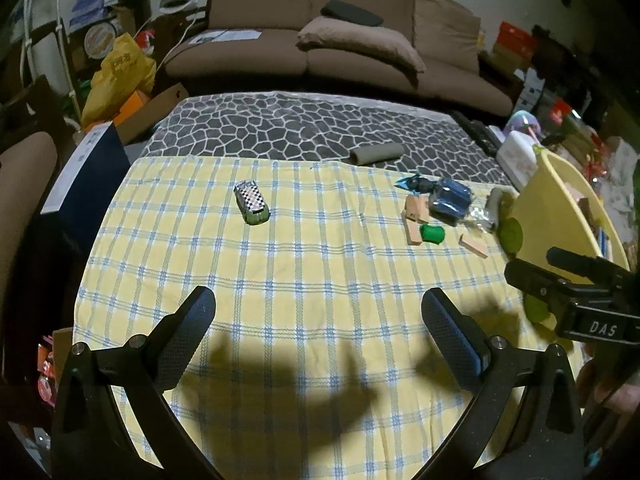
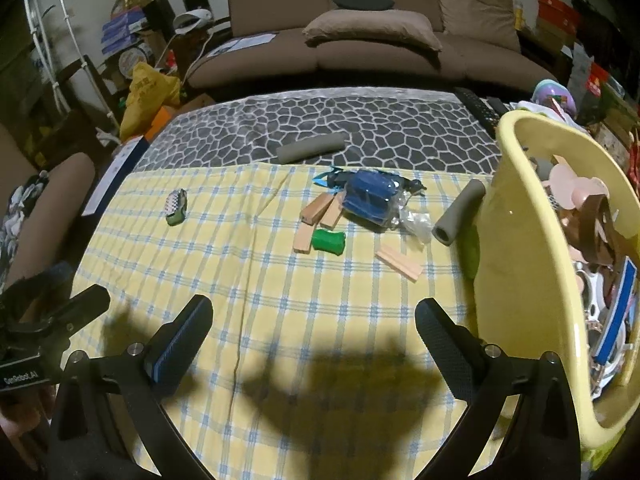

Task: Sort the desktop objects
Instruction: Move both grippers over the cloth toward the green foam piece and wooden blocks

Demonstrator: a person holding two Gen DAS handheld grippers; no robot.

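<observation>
Left wrist view: left hand-held gripper (image 1: 318,312) spread wide, empty, above bench (image 1: 304,264); right hand-held gripper (image 2: 314,318) likewise, beside basket (image 2: 516,216).

A yellow cloth (image 2: 280,280) crossed with blue and white plaid lines covers the near tabletop; beyond it lies a grey covering (image 2: 360,128) with a pale cobblestone pattern. The toy car (image 1: 251,202) is green with a black-and-white chequered roof. In the far right cluster sit tan wooden blocks (image 2: 320,216), a bright green piece (image 2: 329,241), a blue toy (image 2: 370,196) and a grey foam tube (image 2: 458,218). The basket (image 2: 516,216) on the right is pale yellow. Both grippers are black with blue-edged pads (image 2: 176,344). The sofa (image 1: 320,40) is brown.
</observation>
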